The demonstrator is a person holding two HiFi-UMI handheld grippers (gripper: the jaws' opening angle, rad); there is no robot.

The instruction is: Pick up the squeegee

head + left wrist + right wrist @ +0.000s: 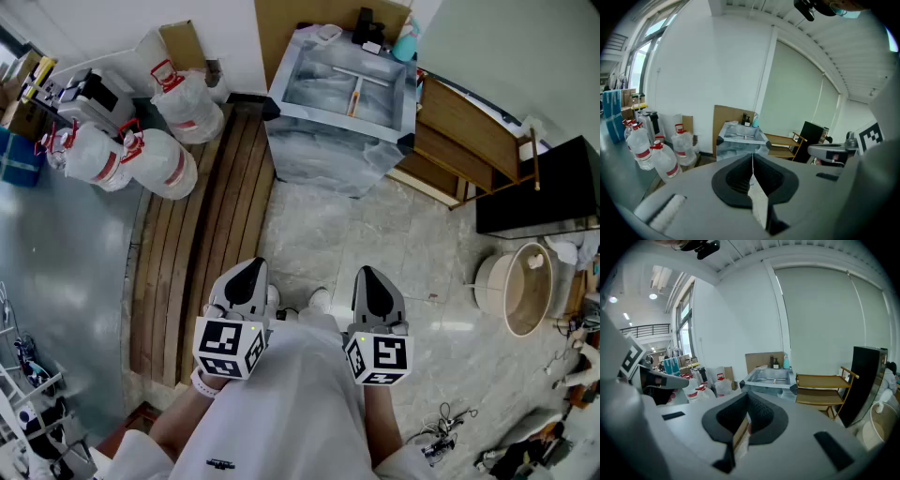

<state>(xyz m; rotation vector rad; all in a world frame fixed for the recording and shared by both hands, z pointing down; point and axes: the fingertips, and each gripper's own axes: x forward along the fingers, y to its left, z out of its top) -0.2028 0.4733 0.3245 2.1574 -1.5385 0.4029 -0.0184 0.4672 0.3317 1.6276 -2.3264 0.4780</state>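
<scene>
Squeegee point(355, 96) small, faint inside far sink point(319, 150)

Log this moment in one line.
left gripper: shut, empty | right gripper: shut, empty | squeegee: lying in sink, untouched

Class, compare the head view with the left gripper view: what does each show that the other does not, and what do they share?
Head view only: the round tub on the floor and the wooden planks. Left gripper view only: the ceiling and the windows. Both: the sink holding the squeegee, the water jugs and the wooden rack.
</scene>
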